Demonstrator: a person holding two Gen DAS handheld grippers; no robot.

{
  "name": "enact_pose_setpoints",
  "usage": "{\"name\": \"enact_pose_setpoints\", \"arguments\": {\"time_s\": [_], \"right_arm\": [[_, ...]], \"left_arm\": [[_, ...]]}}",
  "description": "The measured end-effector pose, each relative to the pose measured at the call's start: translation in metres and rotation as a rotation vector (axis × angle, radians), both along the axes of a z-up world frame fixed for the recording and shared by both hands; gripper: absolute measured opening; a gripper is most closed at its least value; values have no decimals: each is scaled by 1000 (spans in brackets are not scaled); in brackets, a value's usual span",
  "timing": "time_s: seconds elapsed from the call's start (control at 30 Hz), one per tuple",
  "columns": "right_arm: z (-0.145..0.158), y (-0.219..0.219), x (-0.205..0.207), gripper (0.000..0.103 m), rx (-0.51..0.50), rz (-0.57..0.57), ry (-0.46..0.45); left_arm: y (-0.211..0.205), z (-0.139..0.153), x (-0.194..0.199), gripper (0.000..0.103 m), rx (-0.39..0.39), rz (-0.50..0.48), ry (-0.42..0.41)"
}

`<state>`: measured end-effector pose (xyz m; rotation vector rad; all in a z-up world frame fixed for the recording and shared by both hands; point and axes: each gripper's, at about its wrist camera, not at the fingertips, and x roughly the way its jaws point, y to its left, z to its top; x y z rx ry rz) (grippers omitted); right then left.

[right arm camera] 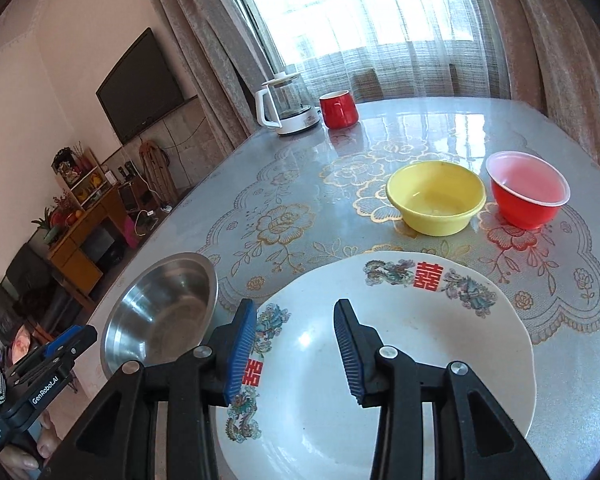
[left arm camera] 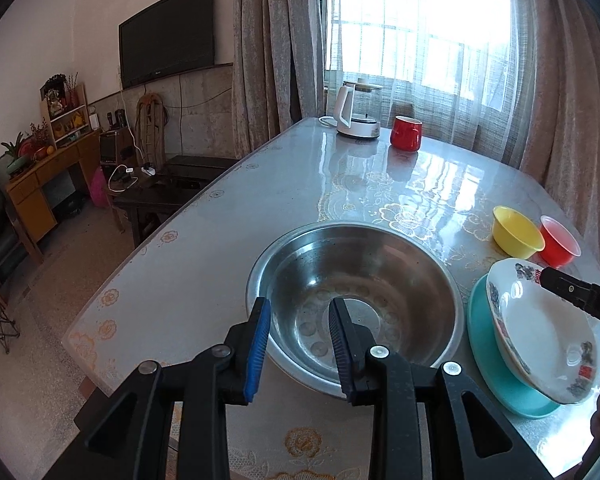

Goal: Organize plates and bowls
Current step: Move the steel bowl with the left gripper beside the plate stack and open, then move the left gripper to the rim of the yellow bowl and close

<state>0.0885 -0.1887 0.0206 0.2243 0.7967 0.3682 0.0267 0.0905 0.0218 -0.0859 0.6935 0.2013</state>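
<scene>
Although nothing is gripped yet, the dishes already sit grouped toward the near right part of the tabletop (left arm camera: 204, 240), a glossy flower-patterned cover running back to the window edge. Largest is the steel basin (left arm camera: 356, 300), near the front edge; it looks light, stiff and slick, best pinched on its thin rolled rim. Just right of it lies the teal plate (left arm camera: 496, 380), and resting tilted on that is the white porcelain plate (right arm camera: 400, 360), printed with dragons and the red double-happiness character 囍 on its rim. I judge it heavier, brittle and glazed-slippery, so it should be taken at the rim, gripped firmly and kept low. Beyond it, toward the right edge, stand the yellow bowl (right arm camera: 436, 198) and, just beside it, the red bowl (right arm camera: 528, 190), both seemingly light plastic and easy to nest by a rim pinch. Far back near the window edge are a white kettle (left arm camera: 356, 114) and a red mug (left arm camera: 406, 133). The left gripper (left arm camera: 300, 356) hovers over the basin's near rim, jaws partly open and holding nothing. The right gripper (right arm camera: 296, 356) hangs over the porcelain plate, jaws likewise partly open with nothing clamped; whether a pad touches the plate I cannot tell. On the left gripper's body, seen from the right wrist, reads "GenRobot.AI".
</scene>
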Motion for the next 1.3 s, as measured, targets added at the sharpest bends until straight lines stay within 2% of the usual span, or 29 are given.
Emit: {"name": "enact_pose_setpoints", "arguments": {"time_s": [0.33,0.6,0.9,1.13,1.3], "right_arm": [[-13,-37,6,41,38,-97,40],[-10,-66,6,45,54,-169,29],[-20,-98,8,45,65,-253,71],[-14,-117,9,45,106,-279,60],[-12,-130,12,45,93,-316,58]], "left_arm": [[-26,4,9,31,55,-37,8],[-51,7,18,31,80,-94,0],[-80,7,42,31,67,-191,34],[-102,15,61,31,50,-259,35],[-116,17,76,31,43,-296,62]]}}
